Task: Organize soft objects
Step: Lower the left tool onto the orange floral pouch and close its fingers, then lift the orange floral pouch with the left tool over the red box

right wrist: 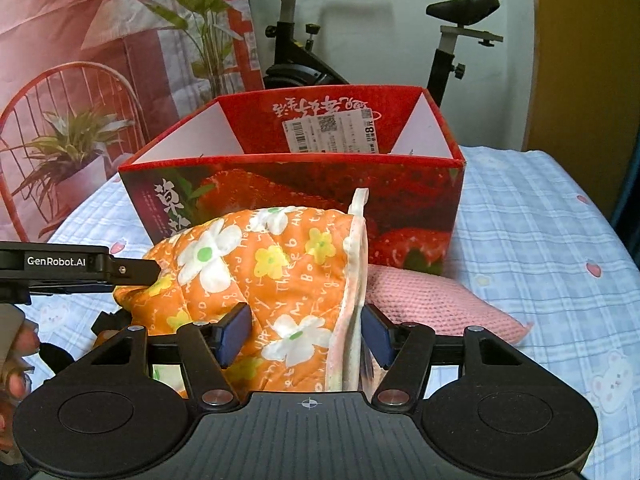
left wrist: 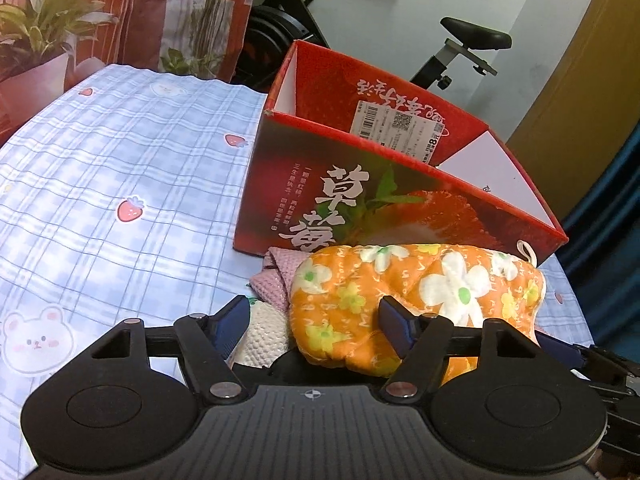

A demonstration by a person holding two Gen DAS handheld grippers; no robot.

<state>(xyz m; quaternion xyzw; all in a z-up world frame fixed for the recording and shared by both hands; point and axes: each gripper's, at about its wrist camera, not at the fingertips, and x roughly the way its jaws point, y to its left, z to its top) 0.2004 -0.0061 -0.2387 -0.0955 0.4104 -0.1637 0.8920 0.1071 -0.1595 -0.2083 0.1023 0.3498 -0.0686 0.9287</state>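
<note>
While both claws bite into the same orange flowered mitt [right wrist: 276, 276], none of the sorting looks finished. The right gripper [right wrist: 306, 334] clenches the mitt's cuff end, its blue pads pressed against the quilted fabric and the white trim on either side. The left gripper [left wrist: 316, 322] takes the other end: one pad digs into the orange fabric, while the other stands by a white knitted cloth [left wrist: 264, 336], so it seems to be grasping the mitt, perhaps with some cloth caught in too. Just beside the mitt lies a pink knitted cloth [right wrist: 432, 304] on the checked tablecloth [left wrist: 120, 160]. Directly behind stands the red strawberry box [right wrist: 304, 184], open-topped; only its inner walls show, and nothing soft is visible inside. I judge the mitt must yet be lifted into the box, with the cloths left to follow.
</note>
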